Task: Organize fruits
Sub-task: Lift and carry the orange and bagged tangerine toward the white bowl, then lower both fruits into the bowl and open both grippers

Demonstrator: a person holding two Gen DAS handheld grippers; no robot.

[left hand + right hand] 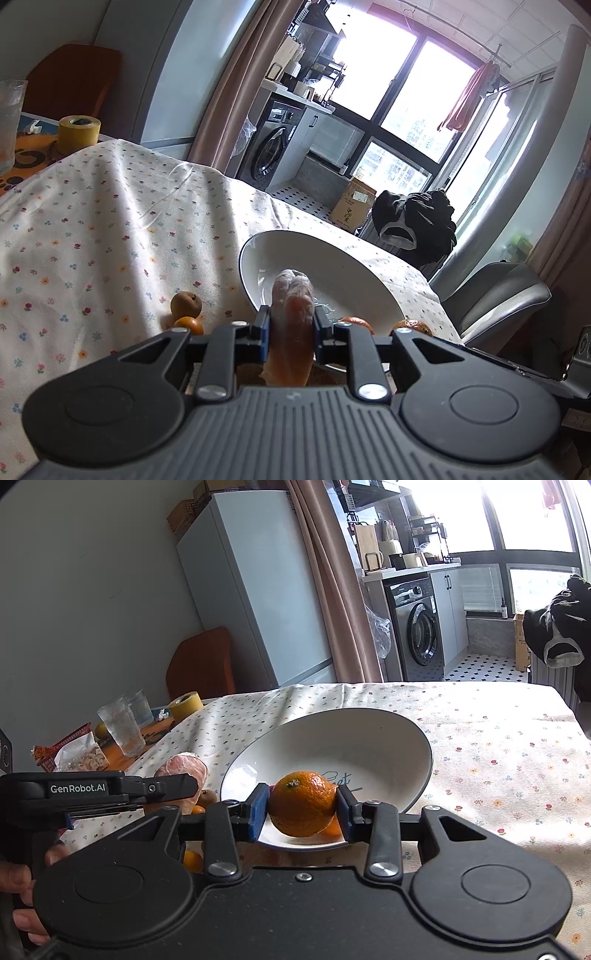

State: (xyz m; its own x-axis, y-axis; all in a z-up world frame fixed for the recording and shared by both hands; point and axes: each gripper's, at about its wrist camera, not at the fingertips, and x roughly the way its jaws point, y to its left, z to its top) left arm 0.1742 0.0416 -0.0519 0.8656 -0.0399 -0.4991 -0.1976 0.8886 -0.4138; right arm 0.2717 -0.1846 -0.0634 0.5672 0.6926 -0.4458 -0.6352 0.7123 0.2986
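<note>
My right gripper (301, 806) clamps mandarin (302, 805), held at near rim of white bowl (388, 731), bowl hollow straight ahead. My left gripper (291, 325) pinches wrapped peeled fruit (291, 295), long axis pointing forward toward bowl. Right looks nearer drop. Loose mandarin (189, 325) and brown fruit (185, 302) wait on cloth left of bowl.

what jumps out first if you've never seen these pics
The right gripper clamps an orange over the near rim of a white bowl. The left gripper pinches a pale pink wrapped fruit at that bowl's edge, with small fruits loose on the floral cloth.
</note>
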